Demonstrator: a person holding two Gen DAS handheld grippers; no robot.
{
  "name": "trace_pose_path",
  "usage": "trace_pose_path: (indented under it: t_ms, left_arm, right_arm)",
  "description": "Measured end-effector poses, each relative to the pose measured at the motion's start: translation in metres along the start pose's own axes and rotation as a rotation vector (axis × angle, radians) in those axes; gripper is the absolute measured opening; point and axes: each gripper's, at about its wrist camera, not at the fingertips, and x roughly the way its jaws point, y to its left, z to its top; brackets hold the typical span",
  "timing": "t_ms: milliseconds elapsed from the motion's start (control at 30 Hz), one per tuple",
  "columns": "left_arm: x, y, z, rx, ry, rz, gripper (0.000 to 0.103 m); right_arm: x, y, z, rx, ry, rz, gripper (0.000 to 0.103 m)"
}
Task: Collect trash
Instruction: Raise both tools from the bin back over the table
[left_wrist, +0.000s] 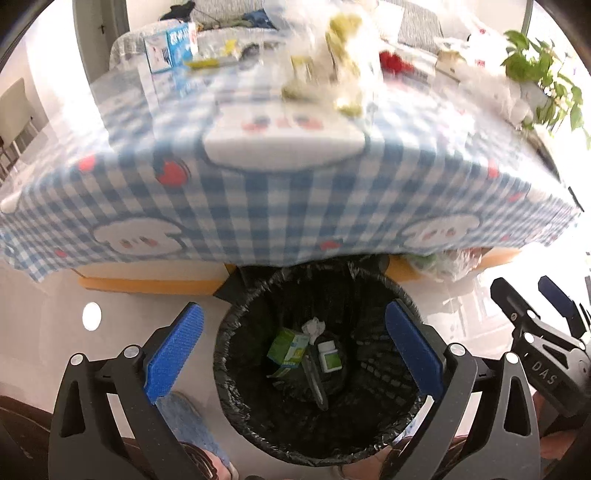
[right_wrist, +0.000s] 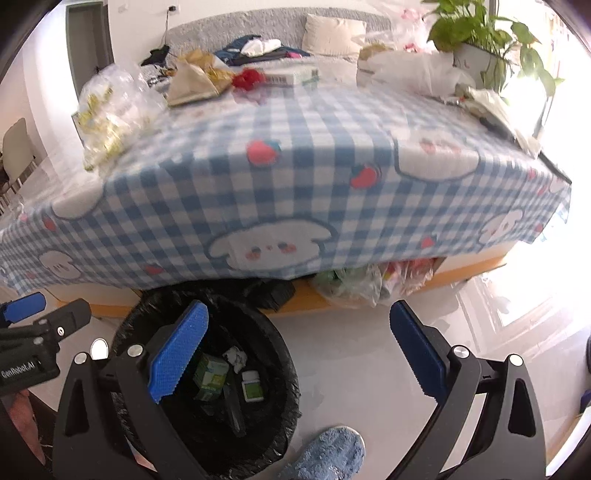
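A black-lined trash bin (left_wrist: 229, 373) stands on the floor under the table edge; it also shows in the right wrist view (right_wrist: 284, 398). Inside lie a green carton (left_wrist: 288, 350), a small green-labelled bottle (left_wrist: 328, 356) and a crumpled white paper (left_wrist: 314, 326). My left gripper (left_wrist: 295, 350) is open and empty, right above the bin. My right gripper (right_wrist: 299, 360) is open and empty, over the bin's right rim and the floor. On the table lie a clear bag with yellow-green bits (right_wrist: 107, 107), a brown paper bag (right_wrist: 192, 81) and a red wrapper (right_wrist: 249, 78).
The table wears a blue checked cloth (right_wrist: 295, 166). A blue-white box (left_wrist: 170, 46), white bags (right_wrist: 410, 74) and a potted plant (right_wrist: 480, 40) stand at its far side. A bag of rubbish (right_wrist: 354, 284) lies under the table. A blue slipper (right_wrist: 328, 454) is near the bin.
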Motion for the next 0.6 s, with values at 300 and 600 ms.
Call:
trace_pose_path:
  t_ms: [300,600]
  left_arm:
    - [-0.026,0.009,0.03,0.023,-0.039,0.01,0.097]
    - [-0.053,0.01,0.07,0.021,-0.085,-0.009,0.097]
  right_arm:
    - [-0.025,0.012,0.038,-0.026,-0.07,0.003,0.095]
    - [-0.043,0.011,0.089,-0.028,-0.134,-0.028,0.095]
